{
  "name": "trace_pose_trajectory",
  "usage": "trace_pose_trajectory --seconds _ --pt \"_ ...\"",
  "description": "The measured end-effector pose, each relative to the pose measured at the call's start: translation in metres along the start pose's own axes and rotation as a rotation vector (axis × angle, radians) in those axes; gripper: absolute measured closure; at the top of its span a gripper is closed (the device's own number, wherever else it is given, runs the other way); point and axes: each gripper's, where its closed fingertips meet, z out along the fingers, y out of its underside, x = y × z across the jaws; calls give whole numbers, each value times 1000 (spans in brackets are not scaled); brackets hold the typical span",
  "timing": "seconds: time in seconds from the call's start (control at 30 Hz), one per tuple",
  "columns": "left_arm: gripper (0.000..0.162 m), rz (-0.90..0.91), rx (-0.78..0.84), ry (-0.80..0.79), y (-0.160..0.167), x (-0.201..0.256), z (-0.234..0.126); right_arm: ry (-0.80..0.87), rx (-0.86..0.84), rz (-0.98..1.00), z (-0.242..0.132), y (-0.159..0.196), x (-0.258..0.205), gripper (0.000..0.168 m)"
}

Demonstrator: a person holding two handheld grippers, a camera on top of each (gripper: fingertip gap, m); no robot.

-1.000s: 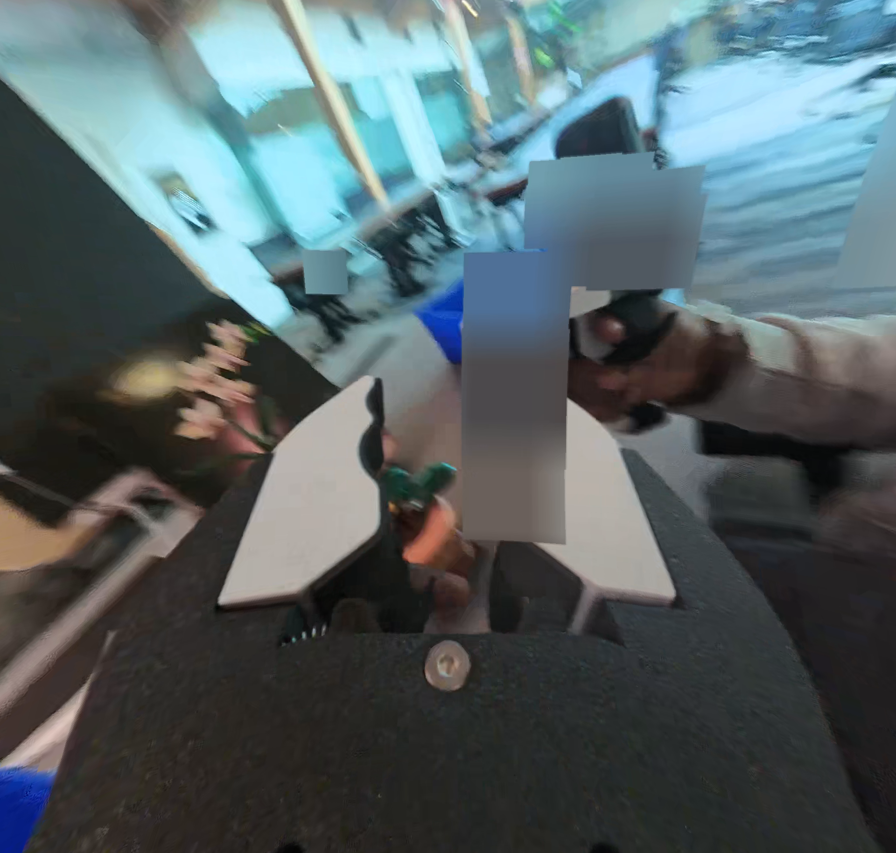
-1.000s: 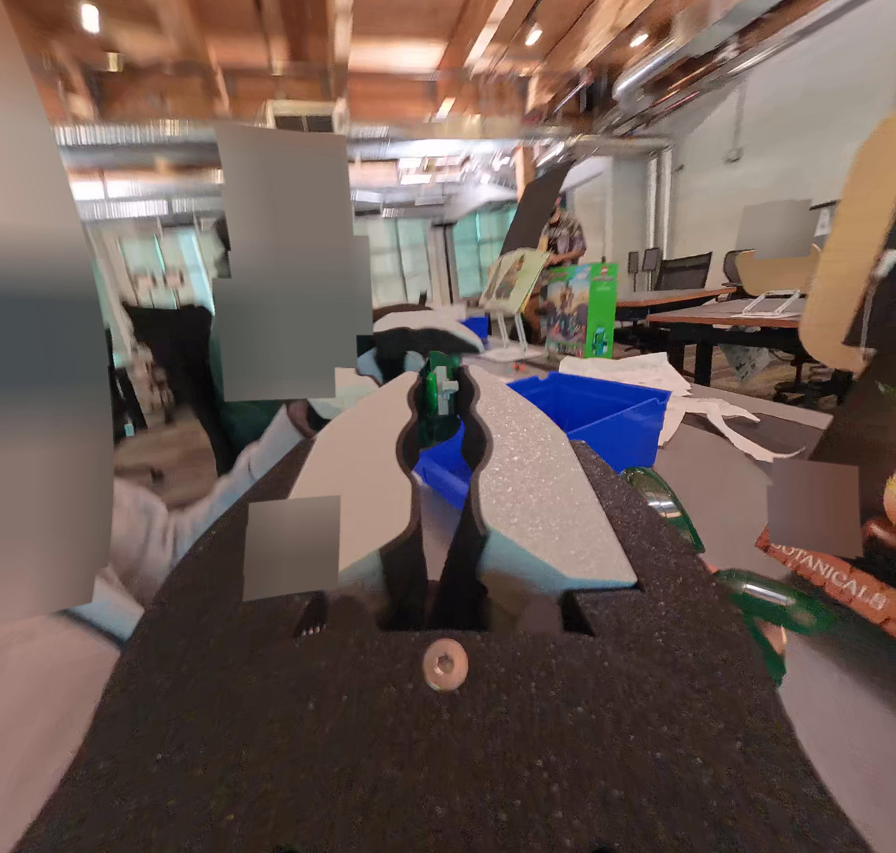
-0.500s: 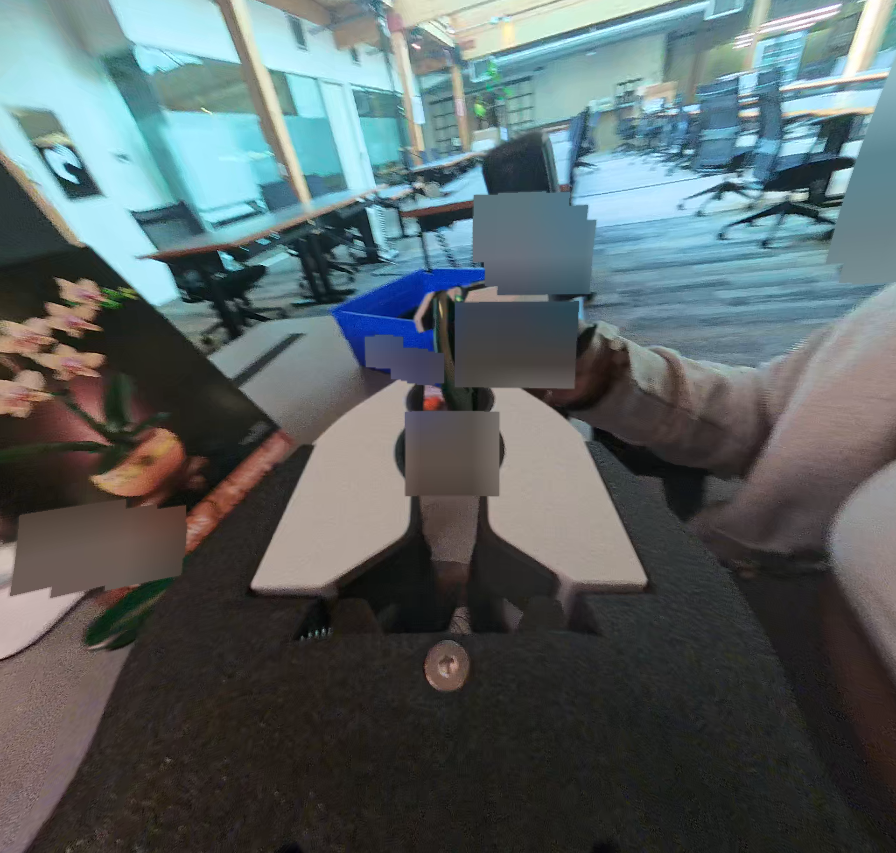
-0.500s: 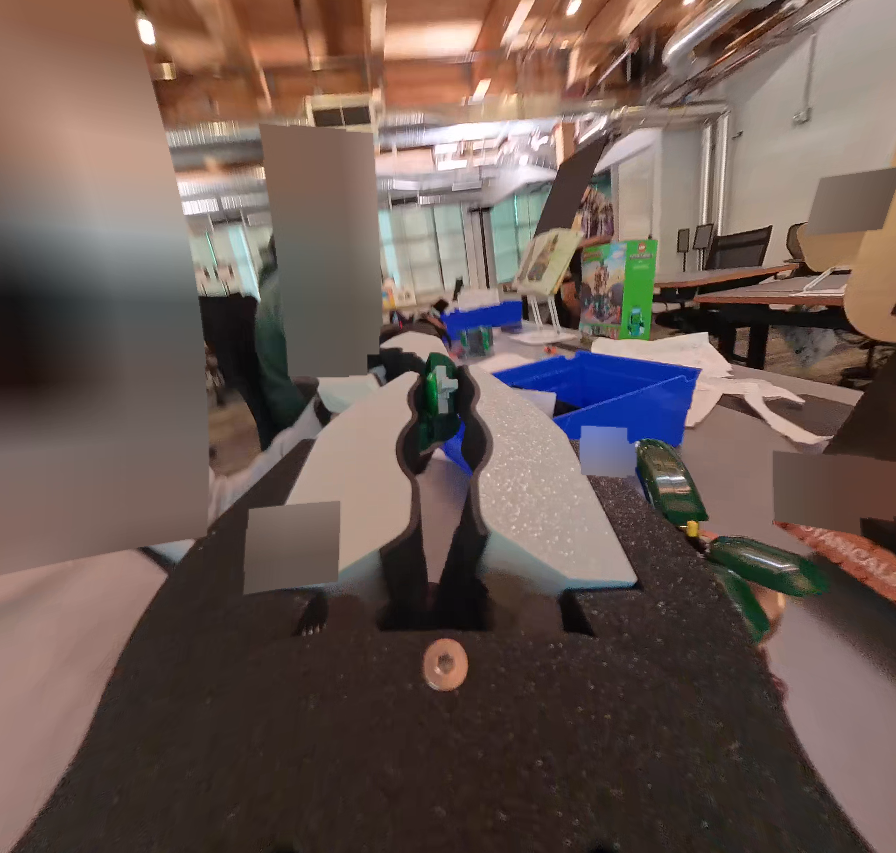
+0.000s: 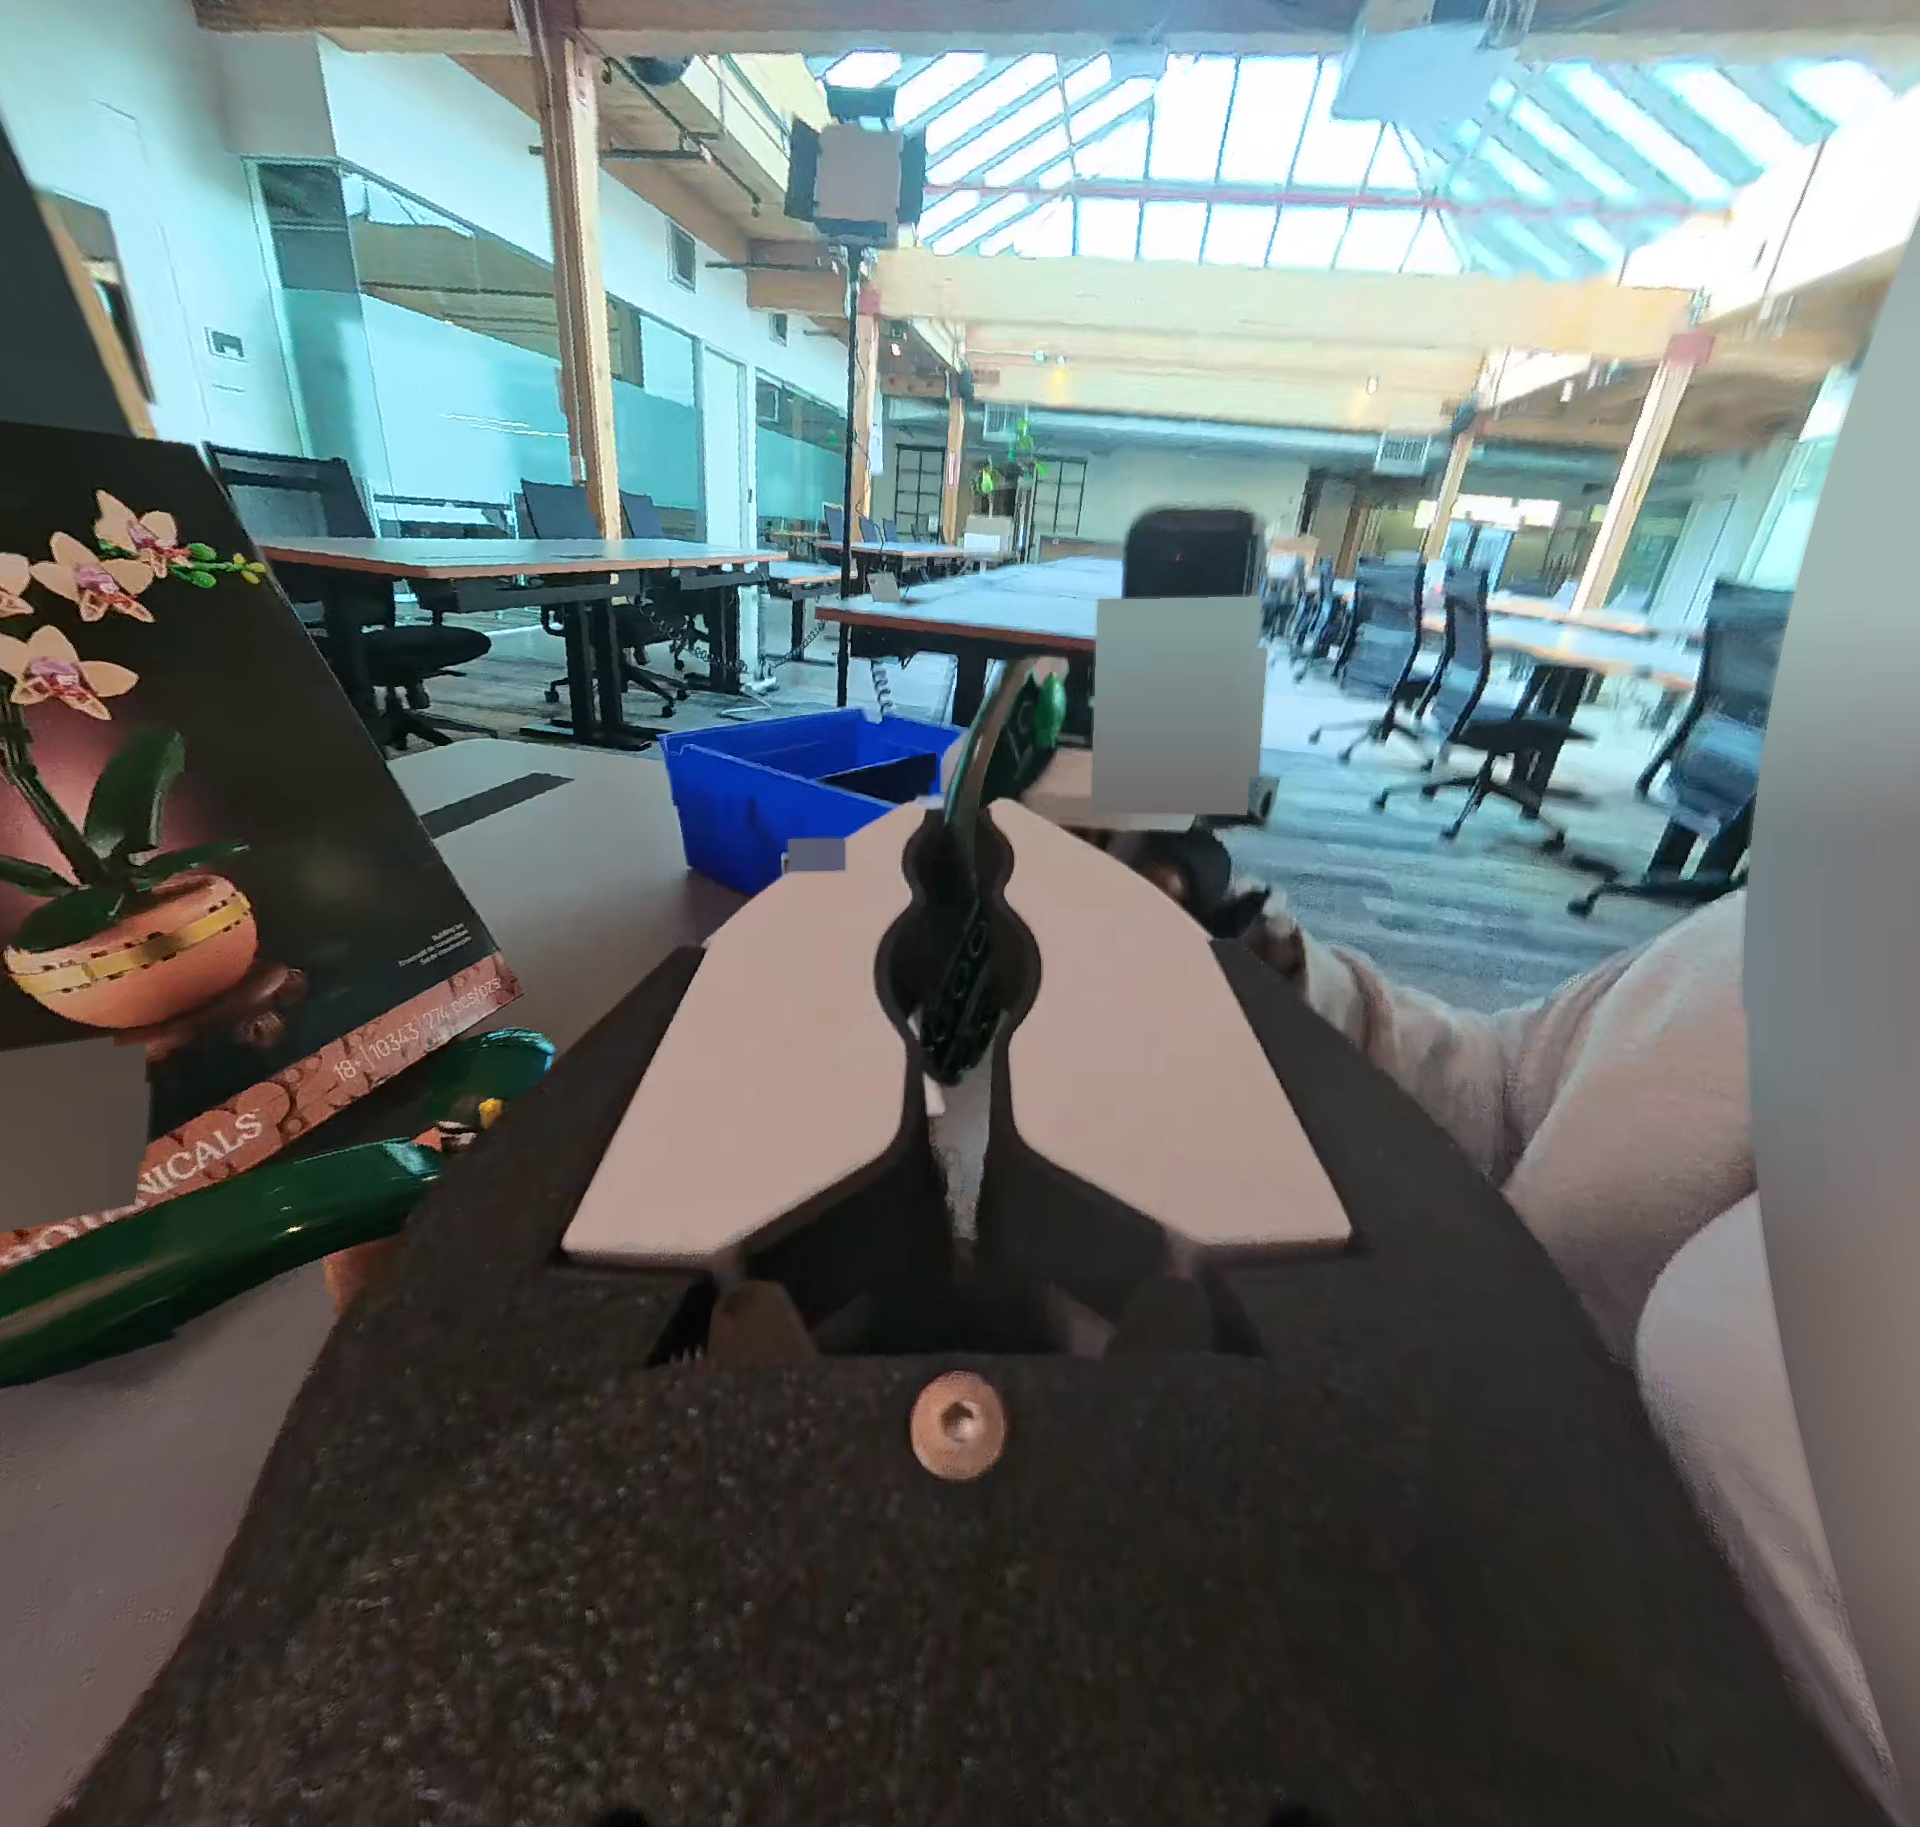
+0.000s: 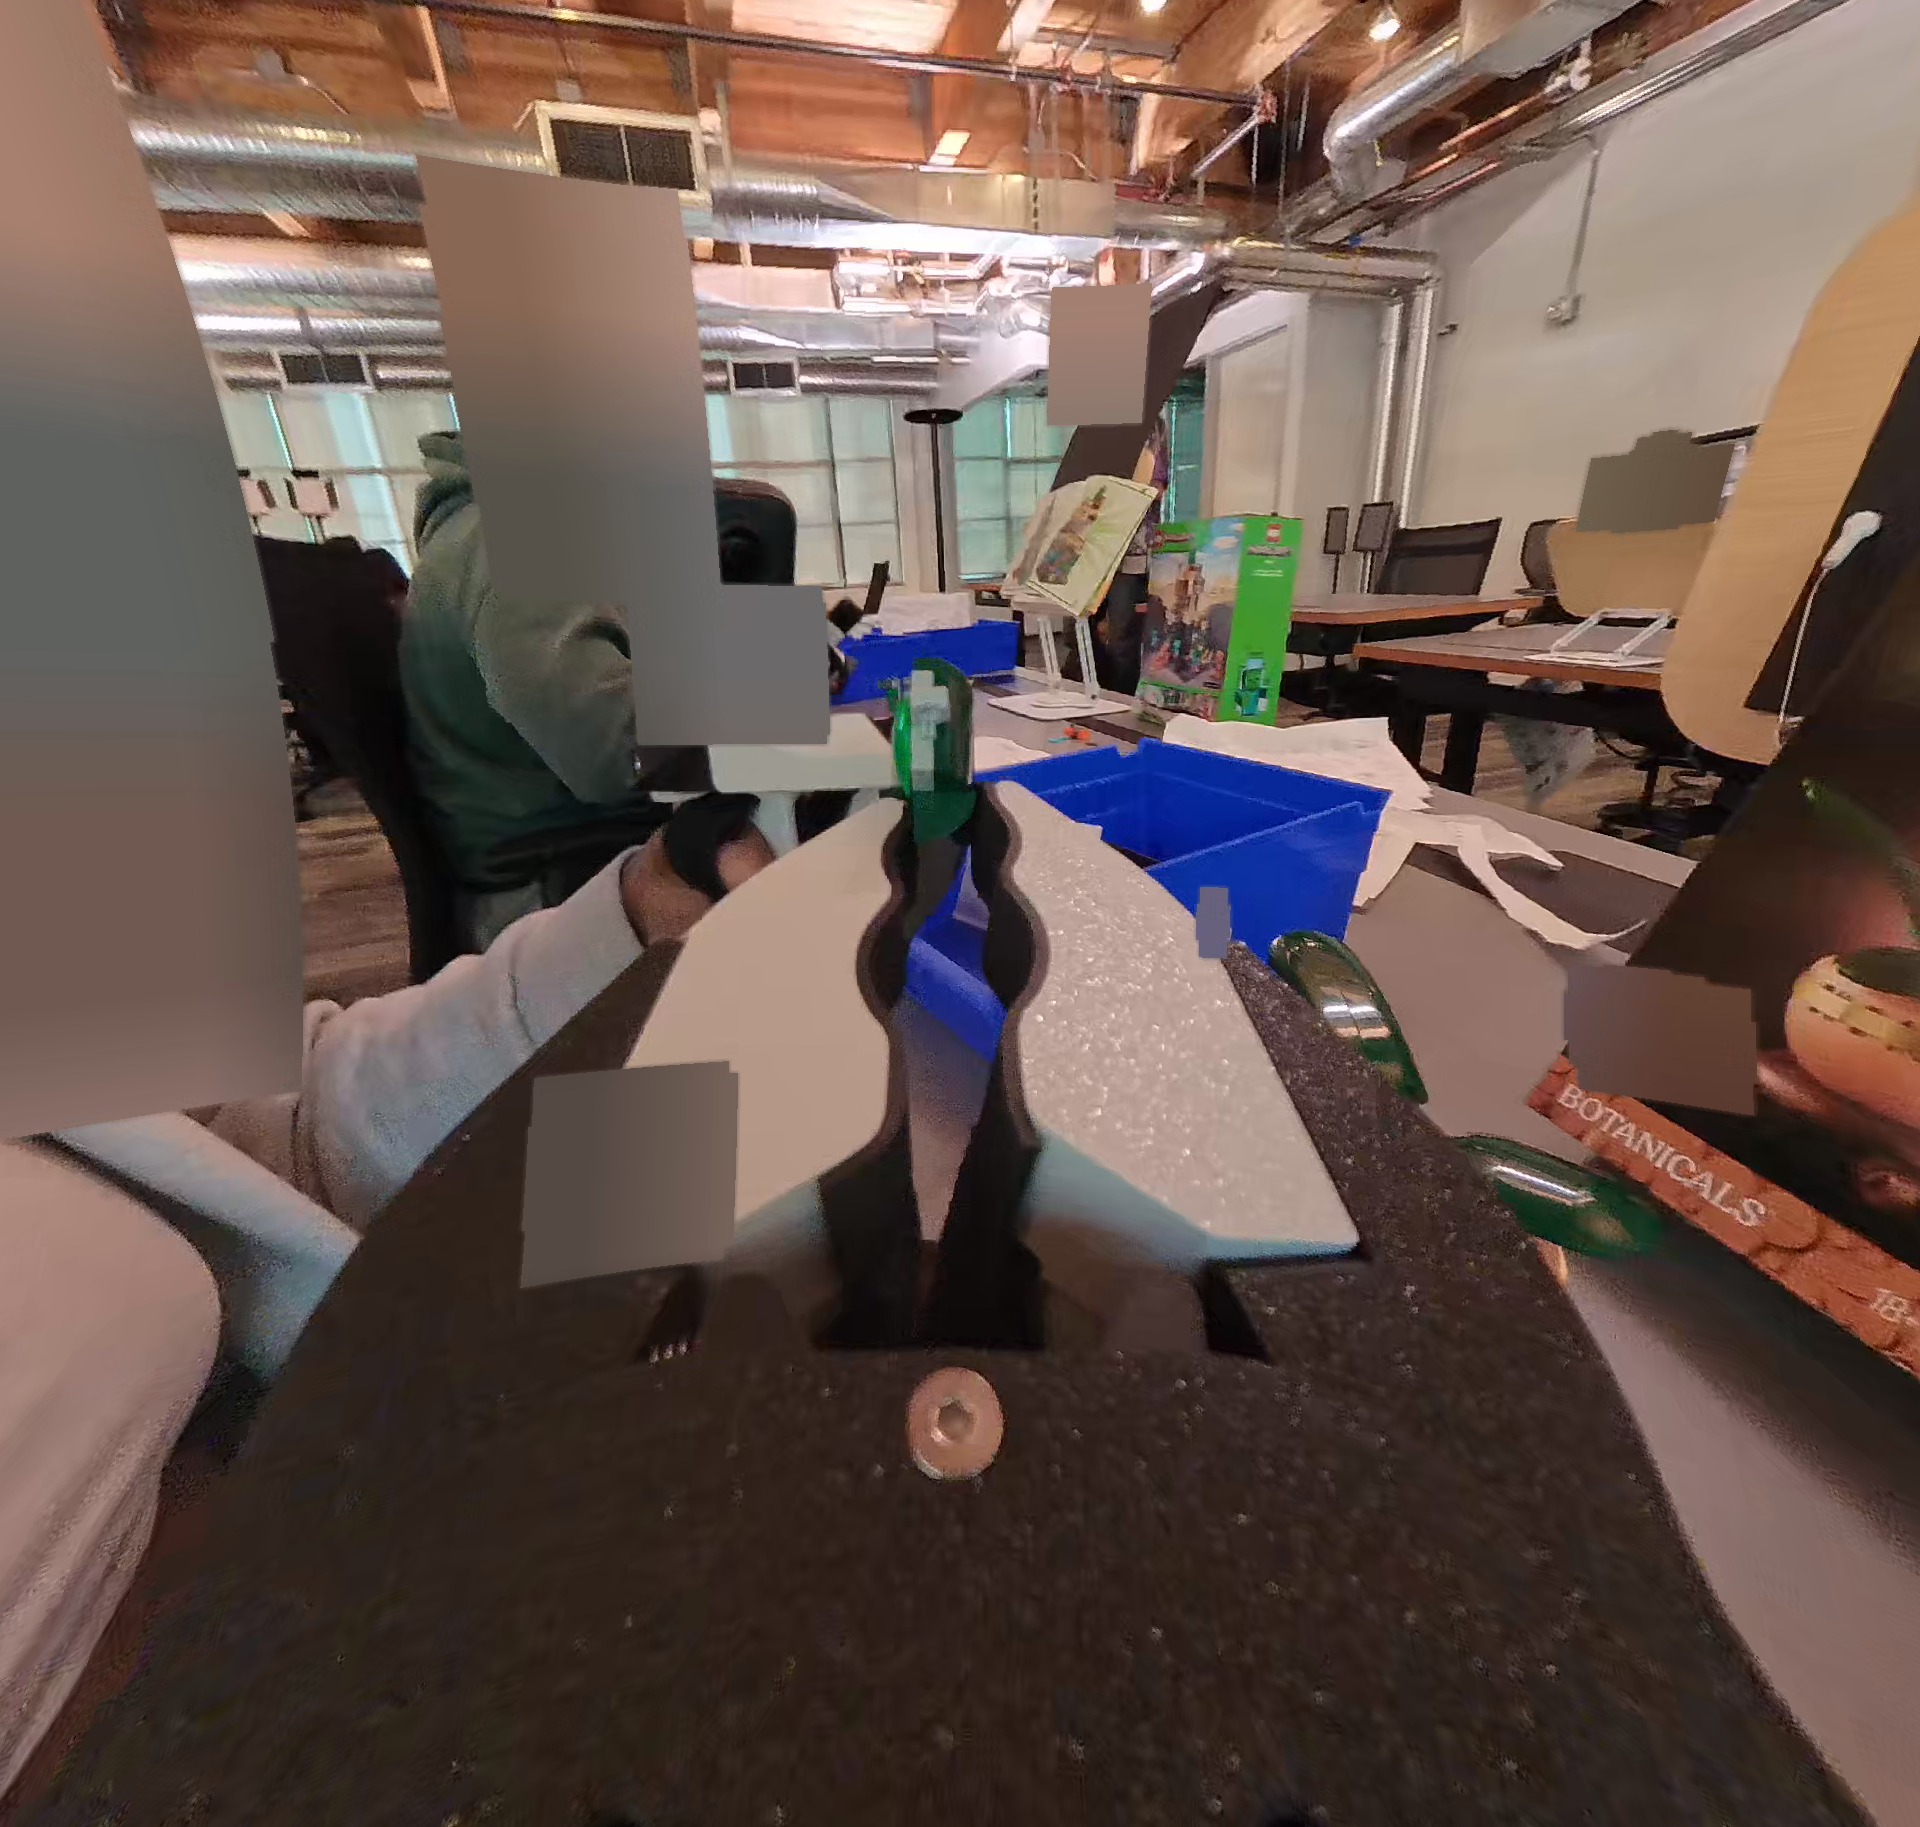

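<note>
In the left wrist view my left gripper (image 5: 961, 821) is shut on a dark green leaf piece (image 5: 964, 956) that lies edge-on between the pads. The piece sticks out past the tips towards the other gripper, which is mostly behind a blurred patch. In the right wrist view my right gripper (image 6: 940, 801) is shut on a green leaf piece (image 6: 935, 738) with a pale grey connector on it. The leaf stands up above the fingertips. The left gripper's white finger (image 6: 779, 764) reaches that leaf from the left. I cannot tell whether both grippers hold one joined piece.
A blue bin (image 5: 790, 790) stands on the grey table just beyond the grippers; it also shows in the right wrist view (image 6: 1226, 832). A dark box with an orchid picture (image 5: 208, 790) leans at the side. Loose green leaves (image 5: 208, 1247) (image 6: 1351, 1008) lie before it. A person in a green hoodie (image 6: 488, 686) sits behind. The tips of both grippers are at nearly the same place.
My left gripper's jaws have gone from wide open to shut on the dark green leaf piece, and its view has swung upward. My right gripper has kept its hold on the green leaf.
</note>
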Motion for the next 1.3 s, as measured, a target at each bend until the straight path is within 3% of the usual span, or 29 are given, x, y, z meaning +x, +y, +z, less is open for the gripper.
trace_pose_trajectory --seconds 0.13,0.27,0.37,0.4,0.43,0.47,0.57,0.63,0.77,1.03,1.3 --pt "133 183 -198 9 25 2 -1 -26 -148 -80 -5 10 -2 159" --pt "151 259 -274 60 38 14 1 -94 -285 -143 -4 22 -16 159" --pt "153 122 -168 76 24 16 3 -62 -182 -114 -3 10 -12 157" --pt "153 64 -122 90 19 16 3 -46 -145 -104 -2 8 -11 147" --pt "153 13 -97 102 16 17 3 -40 -140 -97 -1 12 -10 147" --pt "153 -10 -99 100 18 16 3 -53 -133 -95 -1 15 -13 156" --pt "153 -30 -104 110 20 17 3 -54 -96 -103 -1 16 -14 161" --pt "152 -60 -136 104 25 15 3 -3 -153 -223 -2 22 -8 161" --pt "151 -117 -199 86 40 12 4 250 -303 -628 -7 28 4 162" --pt "150 -291 -213 58 54 4 10 448 -450 -962 -16 36 11 159" --pt "159 -113 -389 -102 81 -10 9 562 -567 -1265 -16 44 13 163"
